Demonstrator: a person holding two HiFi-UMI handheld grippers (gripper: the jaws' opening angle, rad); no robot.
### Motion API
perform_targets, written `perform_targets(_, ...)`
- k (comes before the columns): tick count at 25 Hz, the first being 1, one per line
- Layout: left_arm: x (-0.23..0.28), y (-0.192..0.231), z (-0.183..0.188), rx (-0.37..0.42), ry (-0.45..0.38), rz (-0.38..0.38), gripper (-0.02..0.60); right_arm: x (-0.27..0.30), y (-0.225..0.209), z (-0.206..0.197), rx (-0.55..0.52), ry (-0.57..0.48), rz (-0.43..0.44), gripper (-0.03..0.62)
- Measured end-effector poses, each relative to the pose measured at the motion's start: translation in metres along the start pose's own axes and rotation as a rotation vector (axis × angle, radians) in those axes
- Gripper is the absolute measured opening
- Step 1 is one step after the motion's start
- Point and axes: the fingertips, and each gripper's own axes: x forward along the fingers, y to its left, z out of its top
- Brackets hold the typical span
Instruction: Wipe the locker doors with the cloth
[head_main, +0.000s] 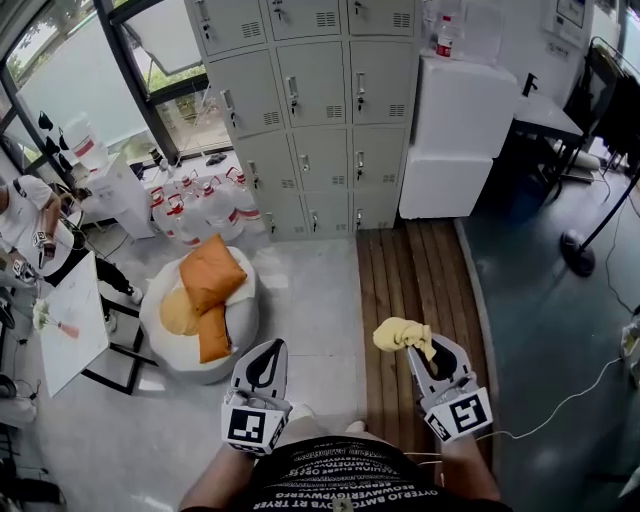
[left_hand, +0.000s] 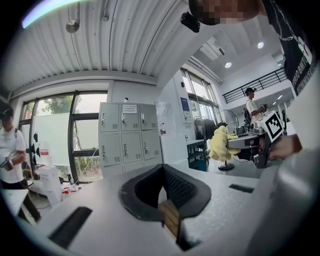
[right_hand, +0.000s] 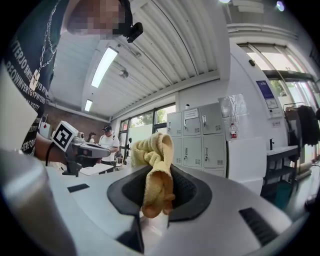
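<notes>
The grey lockers (head_main: 310, 100) stand against the far wall, well away from both grippers; they also show in the left gripper view (left_hand: 125, 135) and in the right gripper view (right_hand: 200, 137). My right gripper (head_main: 428, 350) is shut on a bunched yellow cloth (head_main: 398, 334), which sticks up out of its jaws (right_hand: 156, 170). From the left gripper view, the cloth (left_hand: 220, 142) hangs at the tip of the right gripper (left_hand: 250, 145). My left gripper (head_main: 268, 352) is shut with nothing in it (left_hand: 162, 170). Both are held low in front of the person's body.
A white beanbag with orange cushions (head_main: 200, 300) sits on the floor at the left. Water bottles (head_main: 200, 205) stand beside the lockers, and a white cabinet (head_main: 460, 120) stands to their right. A wooden floor strip (head_main: 410, 270) leads to the lockers. A person sits at a table (head_main: 70, 310).
</notes>
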Motion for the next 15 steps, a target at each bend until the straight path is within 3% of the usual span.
perform_targets(2,-0.002,0.002,-0.004,0.017,0.011,0.020,0.005,0.002,-0.001,-0.001,0.007,-0.004,0.001,0.081)
perform_targets(7,0.008,0.011,-0.009,0.160,0.022,0.086,0.005,0.011,0.001,-0.009,0.023,0.014,0.017,0.081)
perform_targets(15,0.038,0.019,-0.024,0.046,0.024,0.004,0.005,0.034,-0.001,-0.026,0.035,0.066,0.006,0.081)
